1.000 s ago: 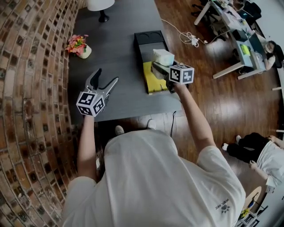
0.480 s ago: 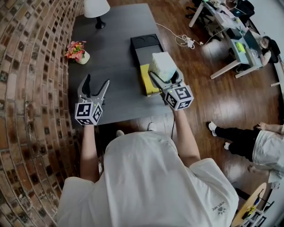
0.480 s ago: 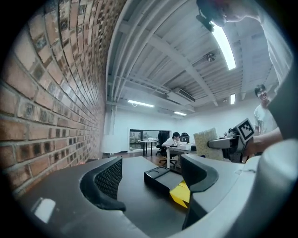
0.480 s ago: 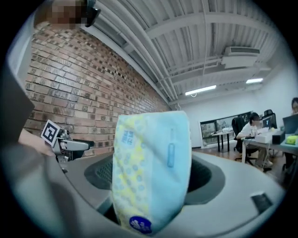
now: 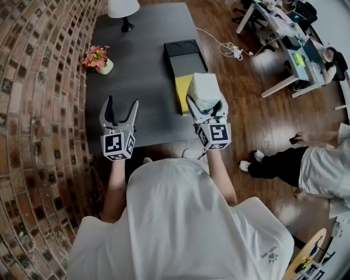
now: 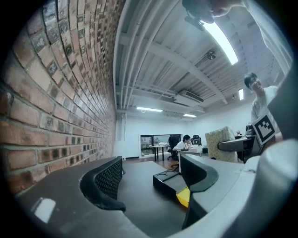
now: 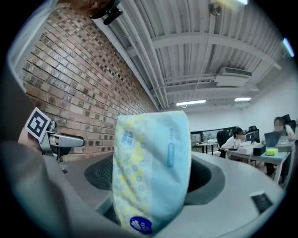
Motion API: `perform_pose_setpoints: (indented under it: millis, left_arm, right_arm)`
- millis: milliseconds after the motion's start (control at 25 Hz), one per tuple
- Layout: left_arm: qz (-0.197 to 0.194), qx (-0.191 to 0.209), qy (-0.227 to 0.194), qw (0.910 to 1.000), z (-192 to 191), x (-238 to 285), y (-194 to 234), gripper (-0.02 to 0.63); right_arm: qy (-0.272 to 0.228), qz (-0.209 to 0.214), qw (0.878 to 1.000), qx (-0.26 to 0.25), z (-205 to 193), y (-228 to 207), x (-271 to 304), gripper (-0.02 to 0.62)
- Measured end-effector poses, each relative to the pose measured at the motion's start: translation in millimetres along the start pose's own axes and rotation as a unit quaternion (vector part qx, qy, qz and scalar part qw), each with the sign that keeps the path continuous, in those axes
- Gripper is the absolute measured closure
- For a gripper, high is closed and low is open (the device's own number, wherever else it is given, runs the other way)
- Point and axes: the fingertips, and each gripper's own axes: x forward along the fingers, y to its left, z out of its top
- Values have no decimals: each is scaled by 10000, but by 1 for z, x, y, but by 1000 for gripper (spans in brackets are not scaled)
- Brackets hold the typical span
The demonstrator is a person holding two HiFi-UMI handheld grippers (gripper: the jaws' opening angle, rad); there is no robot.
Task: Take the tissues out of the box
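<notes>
My right gripper (image 5: 205, 107) is shut on a soft pack of tissues (image 5: 204, 91), pale blue and yellow, lifted upright above the table's near right edge. In the right gripper view the tissue pack (image 7: 151, 172) stands squeezed between both pads and fills the middle. The black box (image 5: 186, 60) lies open on the dark table (image 5: 139, 49), with a yellow piece (image 5: 182, 93) at its near end. My left gripper (image 5: 120, 108) hangs open over the table's near left, nothing between its fingers; in its own view the black box (image 6: 168, 180) lies ahead.
A pot of flowers (image 5: 97, 57) and a white lamp (image 5: 123, 8) stand at the table's far left. A brick wall (image 5: 38, 109) runs along the left. White cables (image 5: 229, 49) lie on the wood floor, desks (image 5: 290, 38) beyond. A person's legs (image 5: 284, 161) are at the right.
My right gripper has pulled the tissue pack up and back toward me, away from the box. My left gripper has drawn nearer and turned more upright, still open. The person at the right has shifted.
</notes>
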Motion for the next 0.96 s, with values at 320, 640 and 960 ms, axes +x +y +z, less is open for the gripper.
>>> perform_pose_setpoints:
  millis: [320, 640, 960]
  left_arm:
    - [258, -84, -59, 9996, 4, -1, 5, 229]
    - [224, -57, -64, 9997, 6, 5, 0, 229]
    - [247, -49, -44, 9997, 5, 5, -5, 229]
  right_arm:
    - [-117, 122, 9997, -173, 7, 12, 1, 189]
    - [-181, 226, 9992, -266, 15, 20, 5, 189]
    - [-87, 102, 9998, -168, 12, 8, 2, 189]
